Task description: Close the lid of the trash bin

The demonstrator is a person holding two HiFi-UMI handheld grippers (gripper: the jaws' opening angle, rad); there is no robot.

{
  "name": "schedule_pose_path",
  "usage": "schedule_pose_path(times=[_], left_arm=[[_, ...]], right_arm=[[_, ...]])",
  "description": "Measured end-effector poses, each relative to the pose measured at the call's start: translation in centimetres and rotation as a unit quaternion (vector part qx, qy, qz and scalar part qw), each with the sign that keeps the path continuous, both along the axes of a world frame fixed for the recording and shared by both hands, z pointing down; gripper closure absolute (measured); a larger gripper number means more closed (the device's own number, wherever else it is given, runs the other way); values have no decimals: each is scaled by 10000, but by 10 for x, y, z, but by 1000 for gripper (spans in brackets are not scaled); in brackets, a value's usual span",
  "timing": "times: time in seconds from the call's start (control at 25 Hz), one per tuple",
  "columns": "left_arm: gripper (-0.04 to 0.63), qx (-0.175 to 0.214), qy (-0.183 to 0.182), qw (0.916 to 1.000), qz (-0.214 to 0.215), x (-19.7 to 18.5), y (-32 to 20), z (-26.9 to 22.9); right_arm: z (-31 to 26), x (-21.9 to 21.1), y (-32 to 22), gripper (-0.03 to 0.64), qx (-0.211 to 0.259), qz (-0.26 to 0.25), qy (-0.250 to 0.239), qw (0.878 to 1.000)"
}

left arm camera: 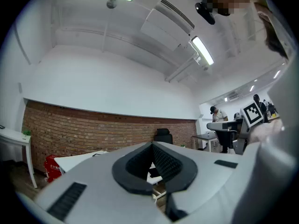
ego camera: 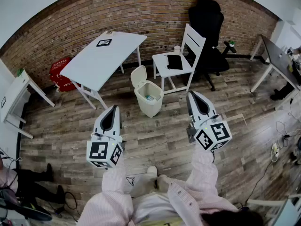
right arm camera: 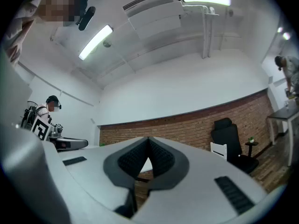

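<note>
The left gripper (ego camera: 114, 108) has its fingers (left arm camera: 166, 164) pressed together on nothing. So has the right gripper (ego camera: 192, 94), its fingers (right arm camera: 161, 160) meeting at the tips. Both hang well short of the trash bin (ego camera: 149, 100), which stands on the floor (ego camera: 155, 140) between the white desk (ego camera: 104, 55) and the white chair (ego camera: 181, 62), its lid (ego camera: 138, 76) upright at the far-left rim. The approach looks barely begun. Next, a gripper must reach behind the lid and tip it down. Both gripper views miss the bin, and its hinge is hidden.
</note>
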State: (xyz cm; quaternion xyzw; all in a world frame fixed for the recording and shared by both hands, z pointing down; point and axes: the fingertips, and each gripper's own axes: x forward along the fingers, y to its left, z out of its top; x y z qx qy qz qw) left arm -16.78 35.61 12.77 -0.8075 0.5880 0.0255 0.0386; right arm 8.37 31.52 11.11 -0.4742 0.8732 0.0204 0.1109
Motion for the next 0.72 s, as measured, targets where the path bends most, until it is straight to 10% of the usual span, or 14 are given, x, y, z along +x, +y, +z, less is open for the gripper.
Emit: schedule_pose_path(times=[0.72], left_arm=[[603,-330,9,9992,245,42,10,29]], right_arm=[[37,40,17,614,-417,135,-172,9989]])
